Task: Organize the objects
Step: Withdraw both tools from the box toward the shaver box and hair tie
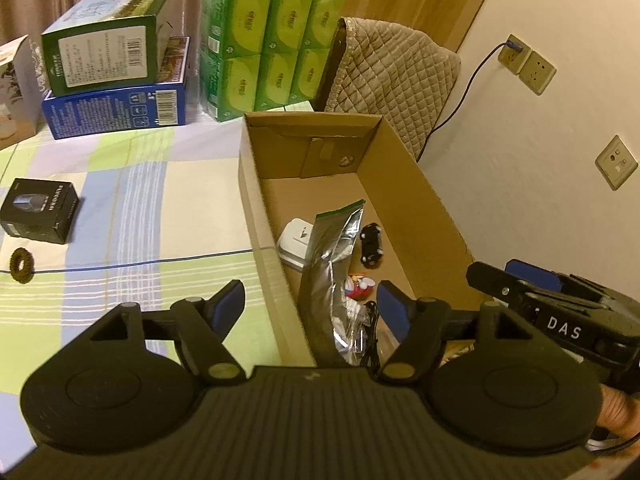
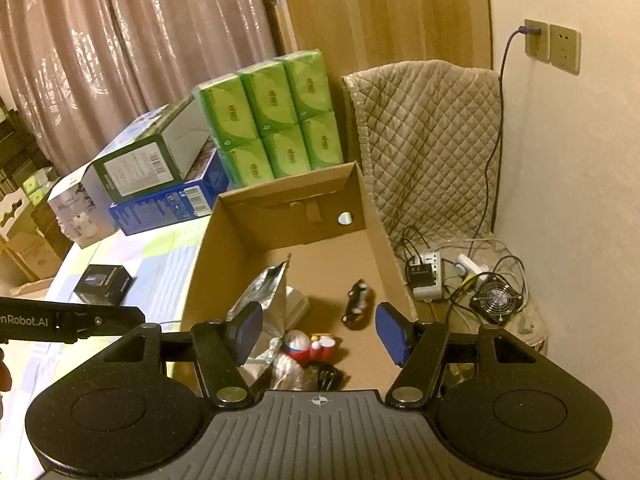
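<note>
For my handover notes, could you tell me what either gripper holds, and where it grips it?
Nothing is held: the left gripper and right gripper both stand open above the cardboard box.

A bed or table spread with a checked cloth [image 1: 132,184] of pale green, blue and white filled the left of the left-wrist frame. Directly on it lay an open cardboard box [image 1: 256,184] at centre, a small black box [image 1: 38,210] and a dark ring [image 1: 22,266] at the left edge, a blue box [image 1: 116,110] at upper left, and green tissue packs [image 1: 264,40] at top centre.
</note>
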Available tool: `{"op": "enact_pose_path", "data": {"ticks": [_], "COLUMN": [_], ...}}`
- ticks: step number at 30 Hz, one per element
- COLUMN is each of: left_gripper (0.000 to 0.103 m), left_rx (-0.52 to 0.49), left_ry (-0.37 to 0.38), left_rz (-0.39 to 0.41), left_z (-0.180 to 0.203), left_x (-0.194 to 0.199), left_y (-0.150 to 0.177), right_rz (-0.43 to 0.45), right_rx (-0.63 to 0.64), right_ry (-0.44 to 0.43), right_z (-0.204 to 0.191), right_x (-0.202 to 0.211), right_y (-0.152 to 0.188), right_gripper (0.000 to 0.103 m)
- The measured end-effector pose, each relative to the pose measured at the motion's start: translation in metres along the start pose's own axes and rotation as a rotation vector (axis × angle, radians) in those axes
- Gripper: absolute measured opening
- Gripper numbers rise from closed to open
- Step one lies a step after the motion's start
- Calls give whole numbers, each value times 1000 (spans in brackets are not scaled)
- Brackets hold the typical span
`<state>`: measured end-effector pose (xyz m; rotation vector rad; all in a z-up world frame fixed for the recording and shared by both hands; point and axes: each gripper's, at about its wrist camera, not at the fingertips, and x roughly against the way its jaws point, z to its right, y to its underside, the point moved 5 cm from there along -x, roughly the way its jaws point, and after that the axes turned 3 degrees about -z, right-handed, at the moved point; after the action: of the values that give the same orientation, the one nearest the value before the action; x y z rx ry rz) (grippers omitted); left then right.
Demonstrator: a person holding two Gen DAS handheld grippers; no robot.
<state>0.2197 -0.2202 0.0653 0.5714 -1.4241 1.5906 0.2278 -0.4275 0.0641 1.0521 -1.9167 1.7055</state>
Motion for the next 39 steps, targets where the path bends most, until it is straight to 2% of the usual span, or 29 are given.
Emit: {"op": "enact_pose_path", "data": {"ticks": [3,10,19,24,26,39], "left_gripper": [74,76,87,100,102,102], "left_rx": [-1,9,20,31,38,101], "left_ry": [-6,-17,-42,-82,-104,-228], "left_rz": [12,39,85,122,132,137], "left_z": [-4,-17,-40,-61,-72,-163], "left_x": [11,36,66,82,86,94], "left_y": [5,14,22,28,31,62], "right_rz": [3,7,18,18,16,-25], "right_rx": [12,45,90,117,125,221], "right_ry": [-4,-19,-52,-73,-83,-143], "right_z": [-10,-36,-73,-98,-108,-176], "right_x": [5,17,25,24,22,-6], "right_y": [3,7,7,6,7,23], "right_gripper": [60,61,63,64,65,65]}}
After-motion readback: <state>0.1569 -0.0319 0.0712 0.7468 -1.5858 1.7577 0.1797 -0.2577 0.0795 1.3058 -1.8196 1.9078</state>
